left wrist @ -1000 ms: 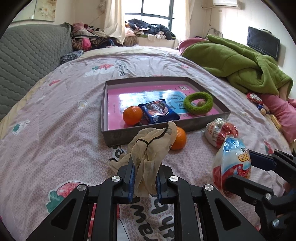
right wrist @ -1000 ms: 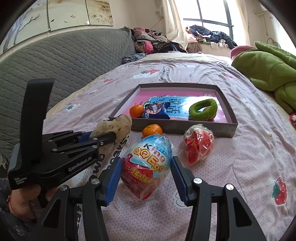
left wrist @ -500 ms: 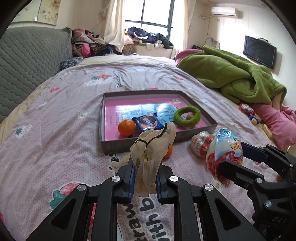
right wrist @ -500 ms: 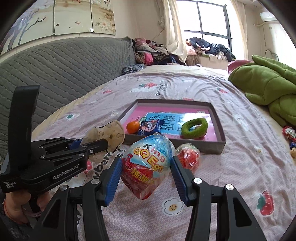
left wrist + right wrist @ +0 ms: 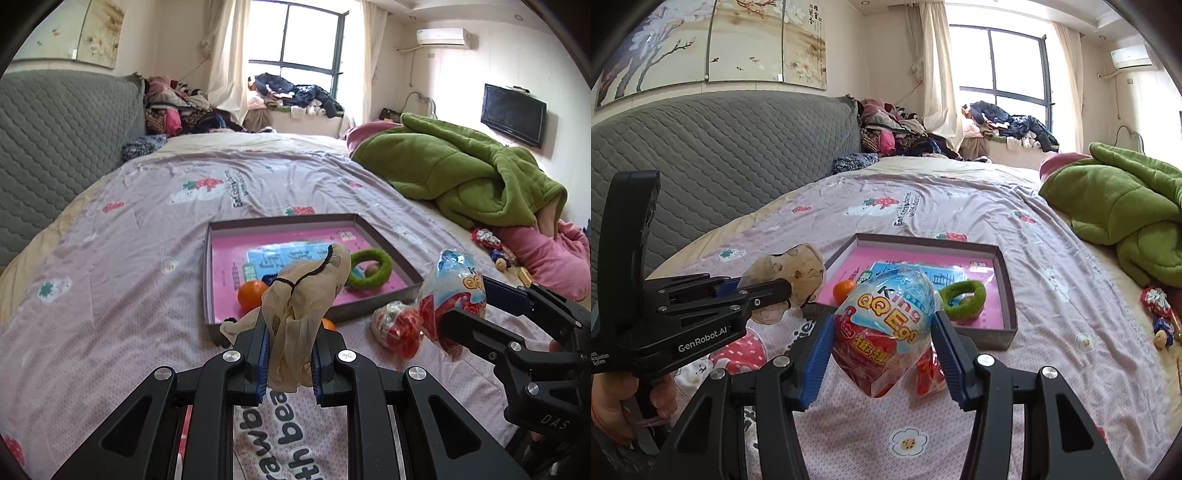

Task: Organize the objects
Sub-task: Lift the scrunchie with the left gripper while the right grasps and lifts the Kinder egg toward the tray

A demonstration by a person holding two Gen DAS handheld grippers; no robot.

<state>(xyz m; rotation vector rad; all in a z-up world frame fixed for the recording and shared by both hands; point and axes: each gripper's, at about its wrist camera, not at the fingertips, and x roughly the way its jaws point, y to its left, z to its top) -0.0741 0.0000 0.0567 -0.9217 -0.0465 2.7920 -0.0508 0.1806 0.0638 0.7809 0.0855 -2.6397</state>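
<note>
My left gripper (image 5: 290,360) is shut on a bunched beige stocking (image 5: 306,295) and holds it above the bedspread, just short of the grey tray (image 5: 388,299). In the right wrist view the same stocking (image 5: 792,269) shows at the left. My right gripper (image 5: 884,356) is shut on a wrapped toy egg (image 5: 886,325), red and blue, lifted off the bed; from the left wrist it appears as the egg (image 5: 456,295) at the right. Inside the tray lie an orange (image 5: 251,293), a green ring (image 5: 369,267) and a blue snack pack, mostly hidden behind the stocking.
A second wrapped egg (image 5: 397,326) and another orange (image 5: 328,325) lie on the bedspread before the tray's near wall. A green blanket (image 5: 461,181) is heaped at the right, small trinkets (image 5: 1158,314) near it. A grey headboard (image 5: 720,162) runs along the left.
Both grippers have risen with their loads, so the tray and the bed sit lower and farther in view. The grips are unchanged.
</note>
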